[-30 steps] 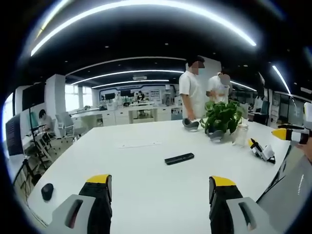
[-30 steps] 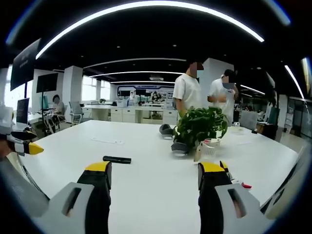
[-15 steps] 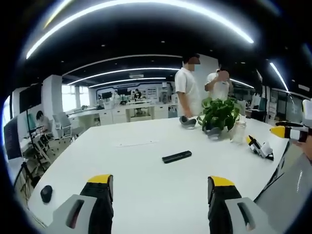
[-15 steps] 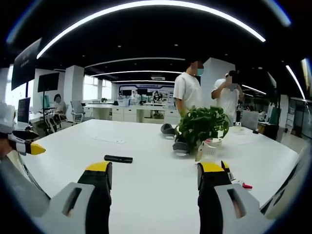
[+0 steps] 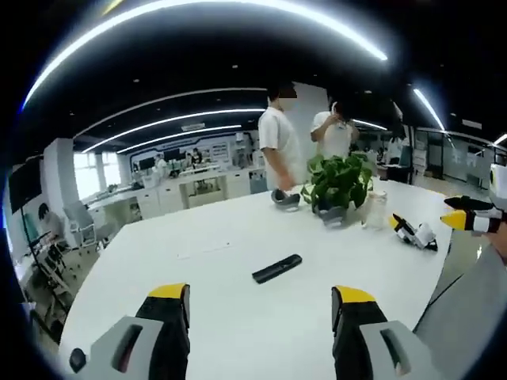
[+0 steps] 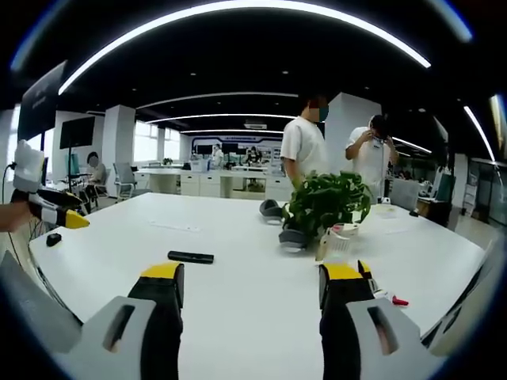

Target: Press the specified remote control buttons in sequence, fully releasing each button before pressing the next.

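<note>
- Remote control (image 5: 277, 268) is a slim, flat black bar lying on the big white table (image 5: 238, 237), out past the tips of the left gripper (image 5: 260, 299) and well clear of them. In the right gripper view the same remote (image 6: 190, 256) sits just ahead and a bit left of the right gripper (image 6: 252, 279), not touching anything.
- Both grippers have chunky grey bodies with black jaws capped in yellow. On each one the jaws stand wide apart with bare tabletop between them, so nothing's being held or pressed.
- Table surface looks smooth, glossy and plain white, with a rounded edge.
- Leafy green potted plant (image 6: 323, 204) stands on the far part of the table, with a dark rounded thing (image 6: 269, 210) just behind it that I can't make out.
- Small clear-ish container (image 6: 336, 241) sits right beside the plant.
- Little black round object (image 6: 53, 238) rests near the table's left edge in the right gripper view.
- Two people in white shirts (image 6: 309, 150) stand behind the table.
- Long curved ceiling light strips (image 6: 238, 12) overhead, open office in the background.
</note>
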Available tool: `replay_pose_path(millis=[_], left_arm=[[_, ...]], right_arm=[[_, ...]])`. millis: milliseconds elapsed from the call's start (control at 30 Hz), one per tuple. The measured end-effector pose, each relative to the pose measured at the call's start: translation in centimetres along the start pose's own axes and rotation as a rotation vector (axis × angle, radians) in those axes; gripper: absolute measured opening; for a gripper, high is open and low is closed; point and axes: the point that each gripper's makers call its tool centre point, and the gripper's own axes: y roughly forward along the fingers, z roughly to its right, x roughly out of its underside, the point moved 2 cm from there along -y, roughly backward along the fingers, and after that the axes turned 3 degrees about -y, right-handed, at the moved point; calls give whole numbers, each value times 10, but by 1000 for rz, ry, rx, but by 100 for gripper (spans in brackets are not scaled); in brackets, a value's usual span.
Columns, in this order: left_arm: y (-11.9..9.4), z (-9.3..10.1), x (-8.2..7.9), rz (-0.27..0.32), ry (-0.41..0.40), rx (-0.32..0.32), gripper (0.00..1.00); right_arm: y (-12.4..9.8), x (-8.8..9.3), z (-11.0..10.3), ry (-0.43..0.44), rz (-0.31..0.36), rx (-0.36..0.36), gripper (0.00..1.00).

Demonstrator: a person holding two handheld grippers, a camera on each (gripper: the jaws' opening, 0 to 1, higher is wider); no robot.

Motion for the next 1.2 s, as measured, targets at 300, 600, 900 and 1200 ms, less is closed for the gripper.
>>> replay_pose_path(millis=[300, 600, 900, 1200], left_arm=[[39, 7, -26, -5, 34, 96, 72], [85, 13, -35, -57, 90, 220, 67], [127, 2, -42, -128, 146, 271, 63], [164, -5, -33, -228, 270, 307, 57]], right_arm=[[1, 2, 0, -1, -16, 3, 69], [2, 4, -2, -8, -26, -7, 68], [2, 5, -1, -9, -36, -2, 67], [2, 6, 0, -8, -41, 0, 67]])
